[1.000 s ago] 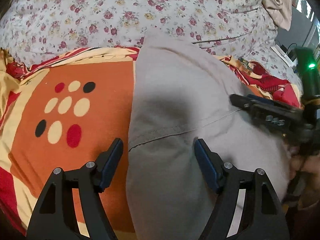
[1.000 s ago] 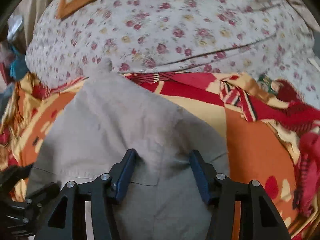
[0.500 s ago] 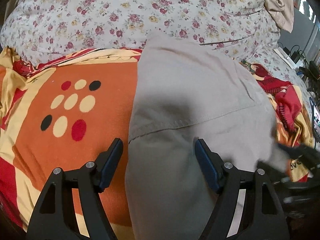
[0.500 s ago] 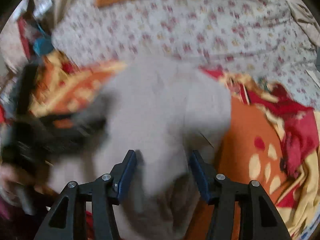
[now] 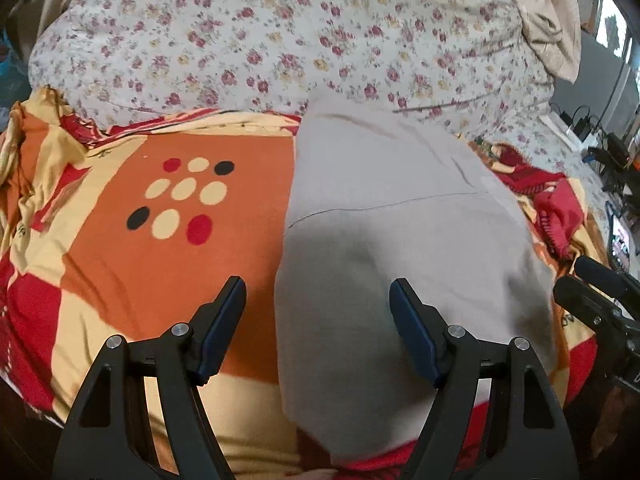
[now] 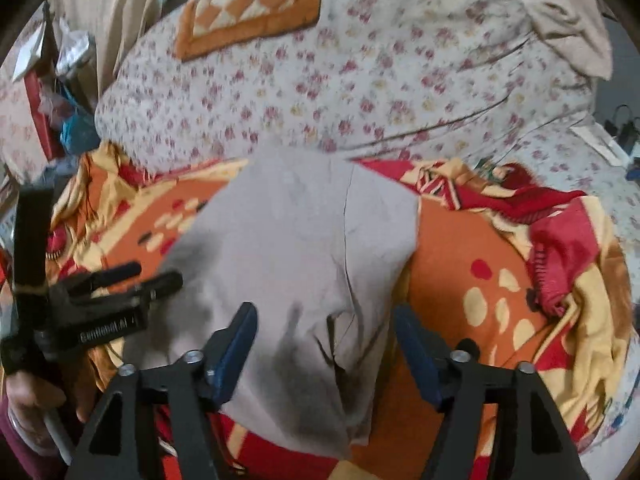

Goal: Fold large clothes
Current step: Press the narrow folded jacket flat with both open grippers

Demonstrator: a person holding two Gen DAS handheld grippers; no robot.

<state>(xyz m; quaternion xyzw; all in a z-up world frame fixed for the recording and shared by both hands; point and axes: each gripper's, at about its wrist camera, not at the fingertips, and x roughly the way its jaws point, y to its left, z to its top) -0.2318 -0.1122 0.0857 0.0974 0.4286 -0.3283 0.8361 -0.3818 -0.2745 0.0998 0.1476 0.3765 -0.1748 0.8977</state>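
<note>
orange patterned blanket (image 5: pixel 120 264), floral quilt (image 5: pixel 280 40)

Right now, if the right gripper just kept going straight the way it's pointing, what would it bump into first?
Most likely the beige garment. The right gripper has open jaws with that cloth between and ahead of them, lying on the orange blanket. How close it hangs above the cloth is unclear.

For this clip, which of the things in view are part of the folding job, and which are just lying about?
Part of the job:
- beige cotton garment, lying folded on the blanket
- left claw, open above it
- right claw, open above it

Just lying about:
- orange, red and yellow patterned blanket
- white floral quilt
- orange checked cushion
</note>
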